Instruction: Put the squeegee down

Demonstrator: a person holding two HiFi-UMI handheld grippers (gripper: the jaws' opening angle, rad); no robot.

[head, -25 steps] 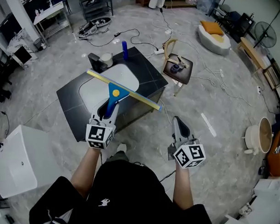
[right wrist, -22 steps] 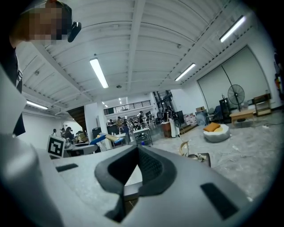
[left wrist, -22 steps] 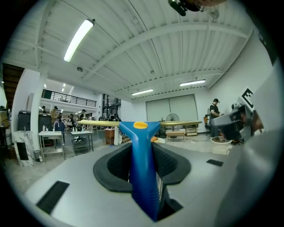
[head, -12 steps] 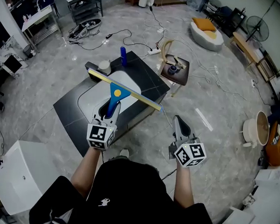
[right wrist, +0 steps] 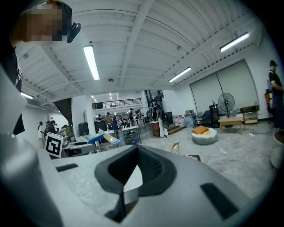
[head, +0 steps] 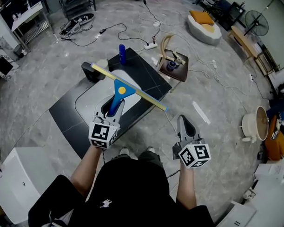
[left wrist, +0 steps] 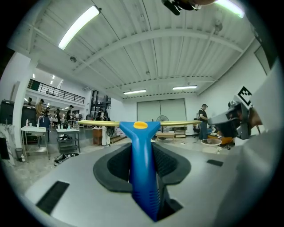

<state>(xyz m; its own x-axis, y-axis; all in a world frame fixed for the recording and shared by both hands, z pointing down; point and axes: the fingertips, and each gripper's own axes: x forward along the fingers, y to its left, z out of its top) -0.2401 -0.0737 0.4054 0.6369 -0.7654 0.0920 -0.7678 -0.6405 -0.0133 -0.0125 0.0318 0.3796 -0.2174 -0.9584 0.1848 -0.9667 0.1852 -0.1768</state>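
Observation:
The squeegee has a blue handle (head: 117,100) and a long yellow blade (head: 133,89). My left gripper (head: 112,112) is shut on the handle and holds it out level above the white basin (head: 89,98) set in a black counter (head: 145,73). In the left gripper view the handle (left wrist: 142,170) fills the gap between the pads, with the blade (left wrist: 95,123) crosswise in front. My right gripper (head: 182,121) hangs over the bare floor to the right of the counter, shut with nothing in it. From the right gripper view the squeegee (right wrist: 103,138) shows far off at the left.
A blue bottle (head: 122,53) and a black holder (head: 89,71) stand at the counter's far end. A small wooden stool (head: 173,65) is beyond it, with cables on the floor around. A white box (head: 13,185) sits at the lower left and a beige bowl (head: 252,126) at the right.
Both grippers have moved along level, the squeegee still in the left one. The counter has slid down and left in the head view, and shoes now show below the left gripper.

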